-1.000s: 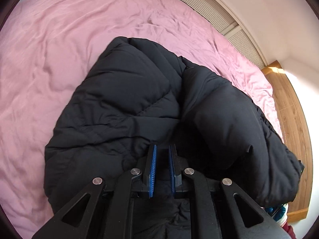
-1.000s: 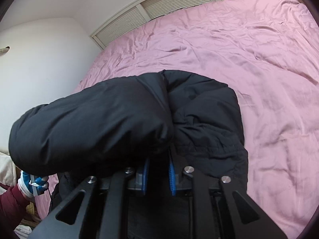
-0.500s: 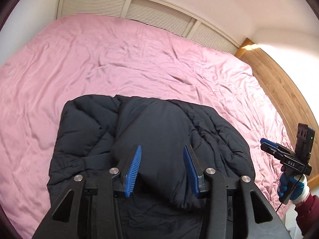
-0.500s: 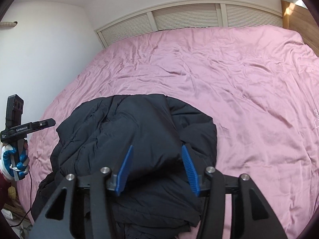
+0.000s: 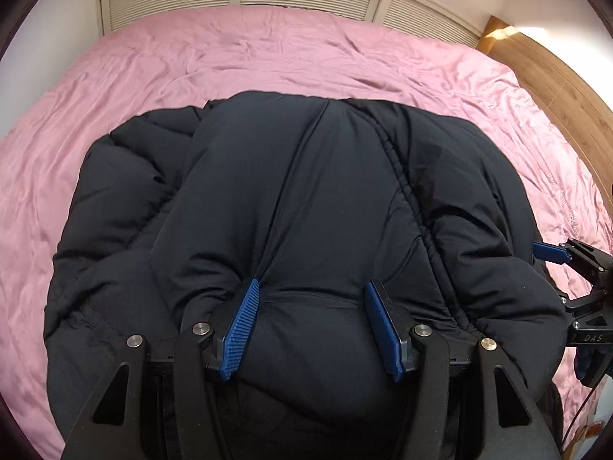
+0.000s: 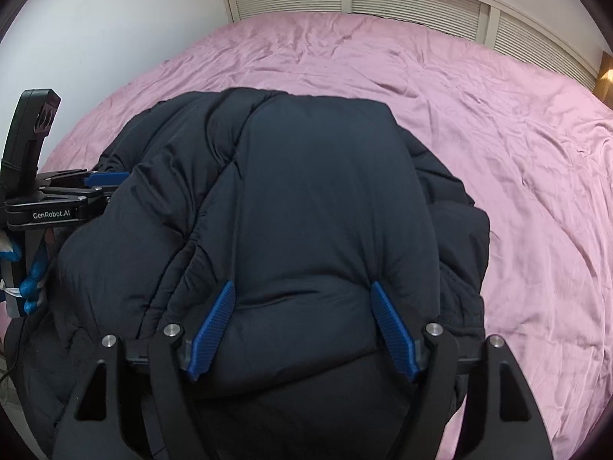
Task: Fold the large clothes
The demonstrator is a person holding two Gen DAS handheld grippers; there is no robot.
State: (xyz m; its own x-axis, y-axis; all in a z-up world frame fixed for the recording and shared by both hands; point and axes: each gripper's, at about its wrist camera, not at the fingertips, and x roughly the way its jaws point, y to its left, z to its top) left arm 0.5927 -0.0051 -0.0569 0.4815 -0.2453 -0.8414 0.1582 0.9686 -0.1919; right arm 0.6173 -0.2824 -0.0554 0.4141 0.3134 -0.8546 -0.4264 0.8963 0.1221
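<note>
the black padded jacket (image 5: 306,199) lies bundled on the pink bed sheet (image 5: 268,57), near the bed's front edge, its bulk folded over itself. a second ago both tools were pressed together on its fabric and a raised sleeve hung across both views; now that sleeve lies flat on the pile. left tool (image 5: 312,324): jaws have just been opening and stand spread, blue pads either side of a puffed fold; whether the pads touch the fabric cannot be told for certain. right tool (image 6: 302,326): jaws likewise just opening, spread wide, jacket fabric bulging between the pads without a pinch. each tool shows at the edge of the other's view, flanking the jacket. louvred panels (image 6: 402,4) behind the bed now appear squarely.
</note>
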